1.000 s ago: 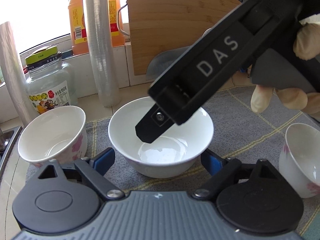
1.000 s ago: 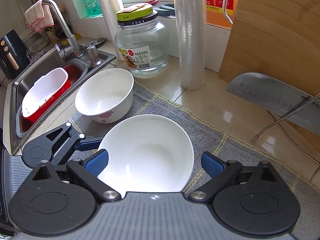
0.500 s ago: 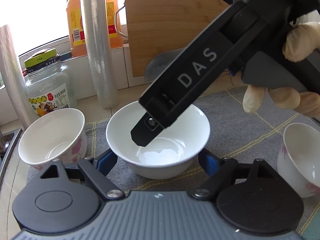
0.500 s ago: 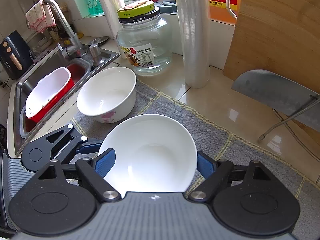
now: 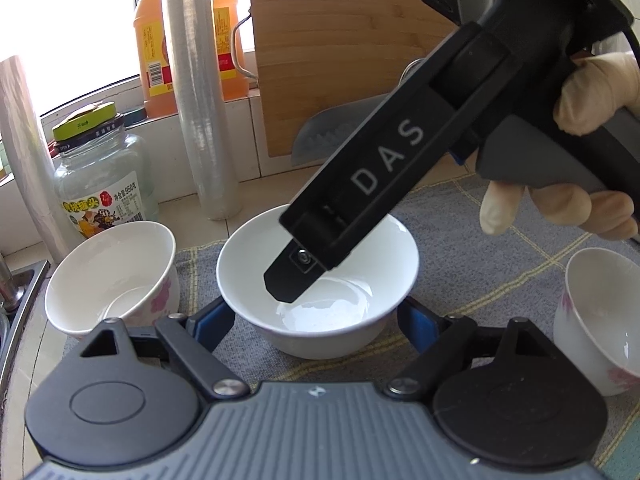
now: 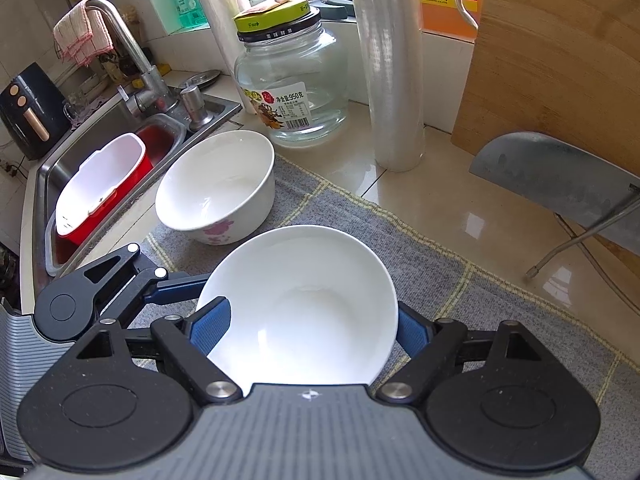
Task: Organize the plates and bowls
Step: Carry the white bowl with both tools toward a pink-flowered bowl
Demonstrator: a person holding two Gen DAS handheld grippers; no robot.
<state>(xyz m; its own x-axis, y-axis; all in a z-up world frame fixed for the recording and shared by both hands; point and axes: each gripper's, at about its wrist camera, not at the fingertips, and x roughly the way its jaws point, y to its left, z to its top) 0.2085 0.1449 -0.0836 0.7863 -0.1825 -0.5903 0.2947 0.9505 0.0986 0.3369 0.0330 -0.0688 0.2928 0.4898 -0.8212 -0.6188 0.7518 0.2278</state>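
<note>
White plain bowl [image 6: 304, 304] sits on grey mat [image 6: 480, 280], w/ your right gripper [image 6: 308, 324] pads pressed on its rim; left gripper [image 5: 316, 320] straddles it, pads apart. Glossy, empty.

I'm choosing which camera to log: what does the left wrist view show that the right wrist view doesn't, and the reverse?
Only left wrist: a second floral bowl at far right, and the gloved hand holding the right gripper. Only right wrist: sink, faucet, red-and-white tub. Both: plain white bowl, floral bowl beside it, glass jar, cleaver, cutting board. The jaws of the right gripper and the left gripper have just been closing around the plain white bowl; the right's pads press it, the left's contact is unclear.
</note>
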